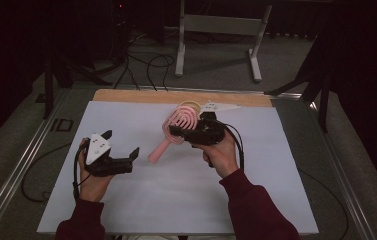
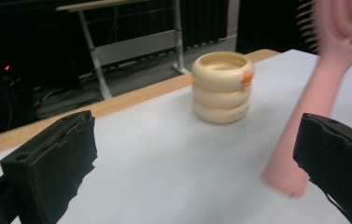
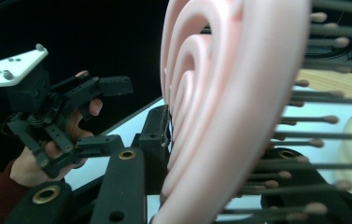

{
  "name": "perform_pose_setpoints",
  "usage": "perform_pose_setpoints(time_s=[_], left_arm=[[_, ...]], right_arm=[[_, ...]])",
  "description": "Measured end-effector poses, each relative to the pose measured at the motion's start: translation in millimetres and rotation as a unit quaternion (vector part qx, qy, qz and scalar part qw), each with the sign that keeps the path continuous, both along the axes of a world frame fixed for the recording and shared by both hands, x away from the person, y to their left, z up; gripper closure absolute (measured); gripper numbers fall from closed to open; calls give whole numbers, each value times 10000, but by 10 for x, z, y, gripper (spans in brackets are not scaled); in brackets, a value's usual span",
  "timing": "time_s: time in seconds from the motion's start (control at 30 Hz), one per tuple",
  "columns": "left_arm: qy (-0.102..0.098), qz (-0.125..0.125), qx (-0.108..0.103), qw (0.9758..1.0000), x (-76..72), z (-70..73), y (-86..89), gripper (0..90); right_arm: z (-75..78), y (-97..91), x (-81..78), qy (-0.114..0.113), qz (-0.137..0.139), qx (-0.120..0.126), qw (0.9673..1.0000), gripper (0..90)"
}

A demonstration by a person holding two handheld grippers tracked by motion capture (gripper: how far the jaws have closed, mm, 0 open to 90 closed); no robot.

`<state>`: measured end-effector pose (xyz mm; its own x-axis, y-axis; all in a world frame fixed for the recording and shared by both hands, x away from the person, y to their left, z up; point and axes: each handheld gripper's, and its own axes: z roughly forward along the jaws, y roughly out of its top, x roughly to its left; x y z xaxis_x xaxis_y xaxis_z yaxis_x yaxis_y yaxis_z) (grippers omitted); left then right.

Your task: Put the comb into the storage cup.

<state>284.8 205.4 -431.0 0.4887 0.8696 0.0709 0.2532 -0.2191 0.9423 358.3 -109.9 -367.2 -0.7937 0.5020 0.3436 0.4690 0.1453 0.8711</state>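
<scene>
**Right gripper clamps brush head, left gripper open beside handle**

Landmark: the brush, pink, vented head with bristles, lying slanted over the white sheet.

Right gripper holds the brush by its head, jaws closed on it from both sides; in the right gripper view the pink head stands between the two black jaws, bristles pointing to the right. Right hand sits below-right of the brush head in the high view, forearm in a dark red sleeve coming up from the bottom edge, wrist angled toward the upper left.

Left gripper is left of the brush handle end, apart from it, jaws spread wide with nothing between them. In the left gripper view the handle hangs just inside the right jaw; contact cannot be told, blurred. Left hand grips the body from below, grey plate on top, jaws pointing toward the handle.

Cup, cream, ribbed, with an orange spot on the rim, stands just behind the brush head, upright, near the wooden strip at the sheet's far edge.
</scene>
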Motion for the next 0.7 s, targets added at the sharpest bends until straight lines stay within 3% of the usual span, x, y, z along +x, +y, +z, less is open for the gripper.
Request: perform_pose_setpoints(time_s=[0.03, 0.13, 0.5, 0.7], left_arm=[[135, 114, -30, 9998, -27, -85, 142, 2], [246, 126, -37, 9996, -75, -152, 246, 3], [243, 165, -136, 9995, -194, -351, 434, 2], [186, 244, -222, 9993, -208, -363, 481, 2]], right_arm=[[12, -4, 4, -18, -1, 9, 10000, 631], [27, -10, 5, -23, -21, 27, 10000, 631], [33, -54, 25, -17, -56, 130, 9999, 631], [27, -89, 54, -6, -112, 153, 9998, 630]])
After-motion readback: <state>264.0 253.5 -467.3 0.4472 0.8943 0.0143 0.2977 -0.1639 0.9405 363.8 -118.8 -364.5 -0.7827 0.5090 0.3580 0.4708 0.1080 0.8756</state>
